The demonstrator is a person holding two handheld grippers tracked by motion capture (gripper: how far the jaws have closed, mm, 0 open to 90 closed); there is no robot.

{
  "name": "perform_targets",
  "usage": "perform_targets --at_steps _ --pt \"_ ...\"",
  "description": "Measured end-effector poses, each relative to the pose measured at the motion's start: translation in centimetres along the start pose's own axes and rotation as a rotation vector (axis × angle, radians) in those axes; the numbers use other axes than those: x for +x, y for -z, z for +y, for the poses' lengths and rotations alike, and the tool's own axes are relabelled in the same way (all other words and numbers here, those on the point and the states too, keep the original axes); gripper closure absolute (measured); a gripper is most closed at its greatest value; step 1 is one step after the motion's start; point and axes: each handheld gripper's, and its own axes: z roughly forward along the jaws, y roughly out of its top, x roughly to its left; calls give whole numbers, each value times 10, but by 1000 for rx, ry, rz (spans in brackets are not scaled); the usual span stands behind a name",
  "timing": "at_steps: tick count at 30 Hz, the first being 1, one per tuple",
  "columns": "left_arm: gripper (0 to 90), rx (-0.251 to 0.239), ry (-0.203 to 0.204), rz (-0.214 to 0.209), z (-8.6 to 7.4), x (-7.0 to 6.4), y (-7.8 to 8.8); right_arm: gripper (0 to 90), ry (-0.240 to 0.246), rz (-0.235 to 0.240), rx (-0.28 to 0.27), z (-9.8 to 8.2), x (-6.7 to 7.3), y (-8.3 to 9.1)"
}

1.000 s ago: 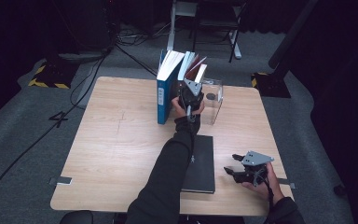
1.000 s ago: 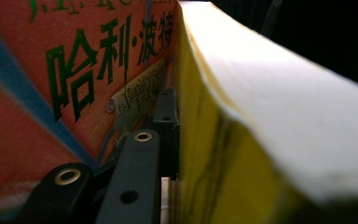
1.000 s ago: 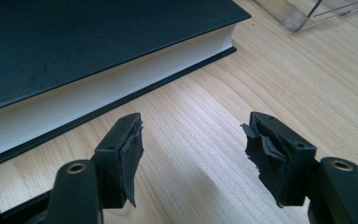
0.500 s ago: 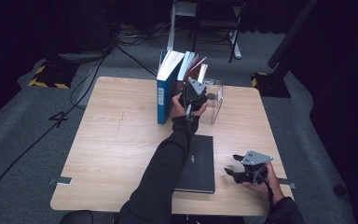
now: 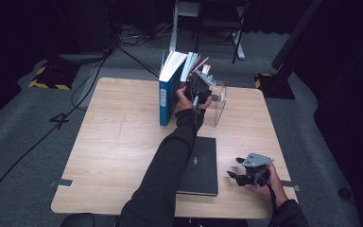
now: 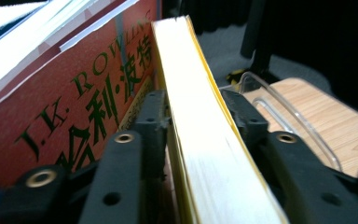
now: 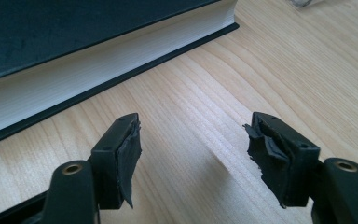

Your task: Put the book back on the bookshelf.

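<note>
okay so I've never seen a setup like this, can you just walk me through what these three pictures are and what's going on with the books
A person at a wooden table holds a hand-operated two-jaw gripper in each hand. One camera looks down from above; the others ride on the grippers, looking along their black jaws. The left gripper has its jaws around a yellow-edged book standing beside a red book, near a blue binder and a clear bookend; the jaws have just been closing. The right gripper rests open and empty beside a black book lying flat.

Left claw (image 5: 199, 87) lifted slightly, yellow-edged book (image 6: 200, 140) between its just-closing jaws
</note>
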Motion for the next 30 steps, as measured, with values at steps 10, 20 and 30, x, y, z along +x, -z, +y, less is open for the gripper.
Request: perform_targets --at_steps 10,20,30 --pt "747 48 -14 3 8 -2 -4 348 17 29 20 1 2 -2" --pt "748 -141 48 0 -1 4 -3 347 21 43 27 1 3 -3" --pt "736 -212 90 13 -15 -1 -14 342 38 71 27 1 5 -4"
